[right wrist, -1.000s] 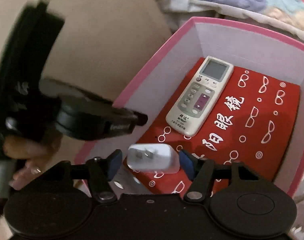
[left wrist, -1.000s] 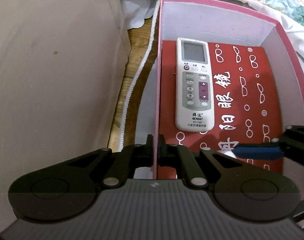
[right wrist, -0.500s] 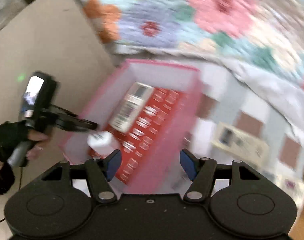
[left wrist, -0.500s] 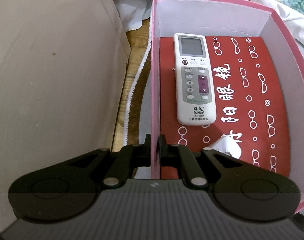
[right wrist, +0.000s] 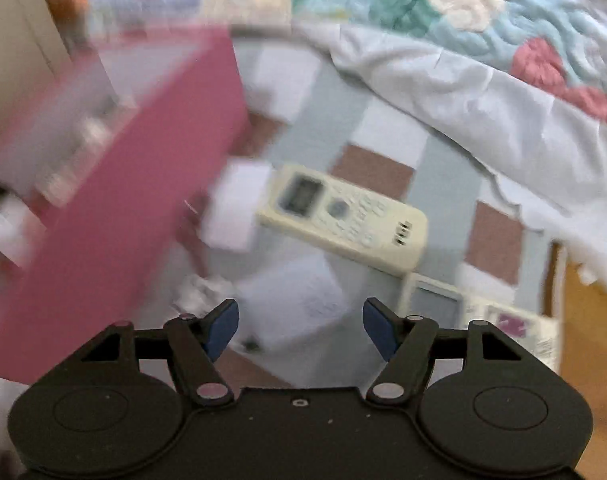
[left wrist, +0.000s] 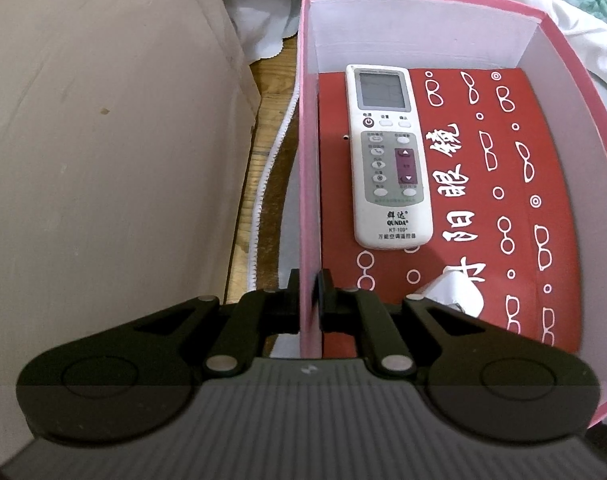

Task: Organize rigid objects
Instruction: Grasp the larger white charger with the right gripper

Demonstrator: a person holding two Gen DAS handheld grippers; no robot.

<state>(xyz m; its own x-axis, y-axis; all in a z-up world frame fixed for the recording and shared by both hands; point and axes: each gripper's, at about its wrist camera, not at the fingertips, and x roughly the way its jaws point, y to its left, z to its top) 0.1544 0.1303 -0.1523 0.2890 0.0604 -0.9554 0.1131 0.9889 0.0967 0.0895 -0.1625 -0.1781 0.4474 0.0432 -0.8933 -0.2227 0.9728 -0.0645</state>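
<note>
My left gripper (left wrist: 309, 298) is shut on the left wall of the pink box (left wrist: 308, 184). Inside, on the red printed floor, lie a white remote (left wrist: 387, 156) and a white plug adapter (left wrist: 455, 294) near the front. My right gripper (right wrist: 301, 326) hovers outside the box (right wrist: 115, 216), its jaws opening with nothing between them. Beyond its tips, on a checked cloth, lie a cream remote (right wrist: 343, 216), a white block (right wrist: 235, 208) and another white block (right wrist: 299, 300) just below the fingers. The right wrist view is blurred.
A beige panel (left wrist: 103, 140) stands left of the box, with a strip of wooden floor (left wrist: 263, 128) between. A floral quilt and white sheet (right wrist: 463, 80) fill the far right. A flat printed card (right wrist: 495, 320) lies by the right fingertip.
The right gripper let go of the white plug adapter in the box, then swung out to the right over the checked cloth. The left gripper stayed on the box wall.
</note>
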